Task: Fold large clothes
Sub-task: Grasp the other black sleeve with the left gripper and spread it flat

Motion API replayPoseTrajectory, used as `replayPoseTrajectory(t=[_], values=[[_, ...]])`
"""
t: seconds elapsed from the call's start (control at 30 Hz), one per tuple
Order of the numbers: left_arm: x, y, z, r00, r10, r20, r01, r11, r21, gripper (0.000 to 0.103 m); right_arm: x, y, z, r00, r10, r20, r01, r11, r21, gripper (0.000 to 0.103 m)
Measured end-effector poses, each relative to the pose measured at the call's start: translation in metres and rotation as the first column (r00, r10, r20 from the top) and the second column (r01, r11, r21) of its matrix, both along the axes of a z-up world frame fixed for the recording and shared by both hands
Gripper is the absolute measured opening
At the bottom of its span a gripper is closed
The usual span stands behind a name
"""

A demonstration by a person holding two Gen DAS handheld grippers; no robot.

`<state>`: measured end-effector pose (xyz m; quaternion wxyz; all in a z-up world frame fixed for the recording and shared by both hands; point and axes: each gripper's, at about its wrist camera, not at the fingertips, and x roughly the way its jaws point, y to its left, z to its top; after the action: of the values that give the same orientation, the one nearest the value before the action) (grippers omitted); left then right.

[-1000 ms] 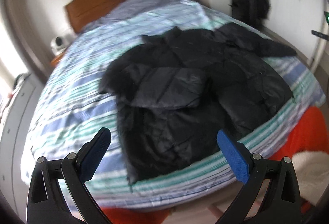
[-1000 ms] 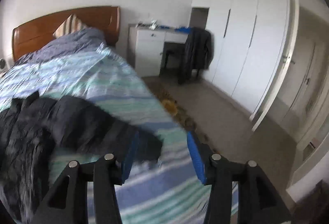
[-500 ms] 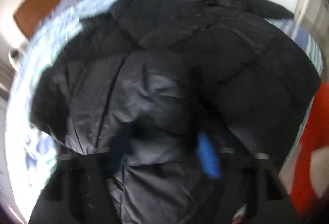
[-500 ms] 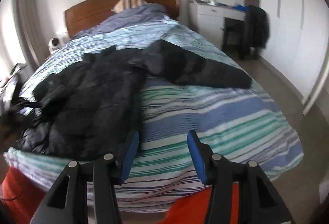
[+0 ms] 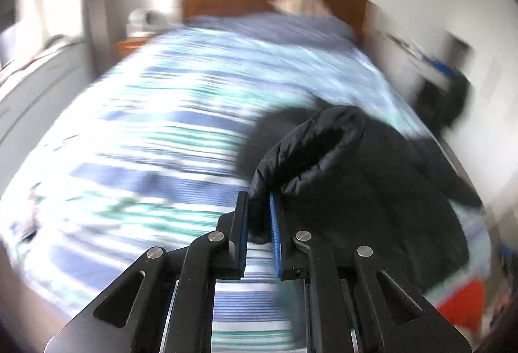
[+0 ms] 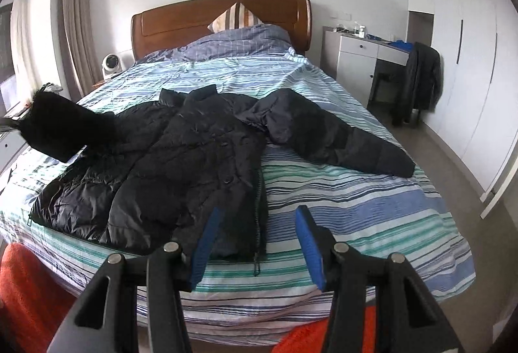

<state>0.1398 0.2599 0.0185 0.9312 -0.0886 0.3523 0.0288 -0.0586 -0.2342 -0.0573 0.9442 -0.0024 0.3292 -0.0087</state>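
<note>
L wrist view: left gripper [image 5: 259, 217] clamped on sleeve cuff [image 5: 301, 155] of jacket [image 5: 372, 191], whose body spreads to its right; bare striped bed [image 5: 145, 132] ahead-left, all motion-blurred. R wrist view: right gripper [image 6: 259, 236] jaws apart, holding nothing, over bed's near edge w/ jacket hem just ahead-left, other sleeve [image 6: 330, 136] ahead-right near bed's right edge; raised cuff far left, its holder cut off.

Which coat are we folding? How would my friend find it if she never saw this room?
Find the big bed with the blue and green striped sheet. The black puffy jacket lies spread on it, one sleeve stretched flat, the other pinched by the left gripper. Unlike the dark coat on the chair by the desk, it lies on the bed.
</note>
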Motion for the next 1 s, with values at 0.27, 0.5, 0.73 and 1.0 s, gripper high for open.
replayPoseTrajectory(t=[0.27,0.5,0.73,1.0], values=[[-0.085,0.173,-0.013,0.864,0.503,-0.016,-0.503,0.864,0.008,0.010,0.020,0.004,-0.007,0.999,0.013,-0.039,-0.011,0.999,0.032,0.050],[-0.095,0.100,-0.078,0.946,0.278,-0.170,-0.294,0.953,-0.079,0.054,0.045,-0.021,-0.032,0.981,0.003,-0.195,0.018,0.994,0.104,0.067],[-0.030,0.029,-0.114,0.977,0.028,-0.210,-0.097,0.940,-0.326,0.078,0.043,-0.020,-0.037,0.972,0.023,-0.233,0.011,0.989,0.148,0.067],[0.036,0.098,-0.158,0.929,0.270,-0.253,-0.343,0.885,-0.316,0.090,0.027,0.007,-0.054,0.958,0.081,-0.274,-0.051,0.992,0.117,0.067]])
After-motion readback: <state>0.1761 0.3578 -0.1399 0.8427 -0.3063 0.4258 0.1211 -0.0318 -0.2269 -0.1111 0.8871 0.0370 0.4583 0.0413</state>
